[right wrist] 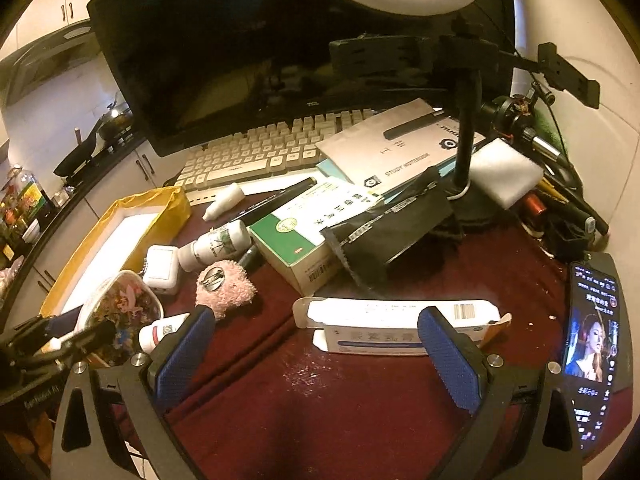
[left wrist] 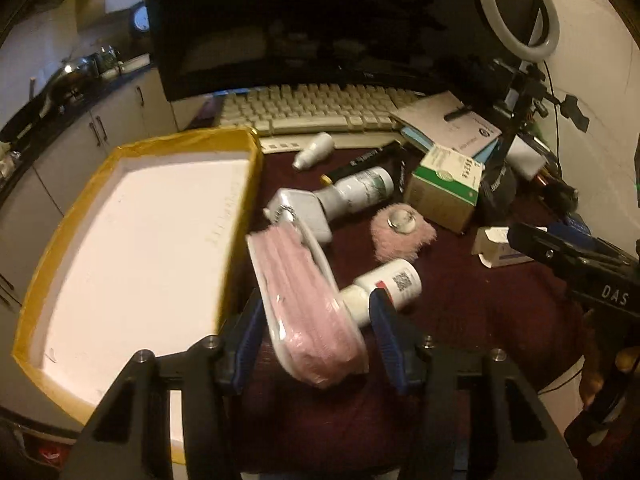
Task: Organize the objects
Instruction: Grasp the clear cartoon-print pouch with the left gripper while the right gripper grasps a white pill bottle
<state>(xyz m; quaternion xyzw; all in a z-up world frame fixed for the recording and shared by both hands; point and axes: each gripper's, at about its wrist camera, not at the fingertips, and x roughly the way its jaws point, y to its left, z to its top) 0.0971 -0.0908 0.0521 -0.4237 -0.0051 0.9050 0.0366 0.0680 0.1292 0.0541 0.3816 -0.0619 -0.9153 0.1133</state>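
My left gripper (left wrist: pixel 316 336) is shut on a pink zip pouch (left wrist: pixel 308 304) and holds it tilted above the maroon table, beside the yellow-rimmed white tray (left wrist: pixel 132 248). The pouch's patterned side shows in the right wrist view (right wrist: pixel 120 304). A white charger (left wrist: pixel 304 212) hangs at the pouch's far end. My right gripper (right wrist: pixel 316 356) is open, its blue pads (right wrist: pixel 452 364) astride the near side of a white ointment box (right wrist: pixel 400 324). A white bottle with a QR label (left wrist: pixel 384 288), a pink fluffy keychain (left wrist: pixel 400 236) and a grey-white bottle (left wrist: pixel 360 192) lie on the table.
A green-white carton (right wrist: pixel 304 236), a black pouch (right wrist: pixel 392 232), a small white dropper bottle (left wrist: pixel 316 150), a keyboard (left wrist: pixel 312 108), a monitor (right wrist: pixel 256 48), notebooks (right wrist: pixel 396 140), a ring-light stand (right wrist: pixel 466 136) and a white sponge (right wrist: pixel 504 172) crowd the back. A lit phone (right wrist: pixel 592 340) lies right.
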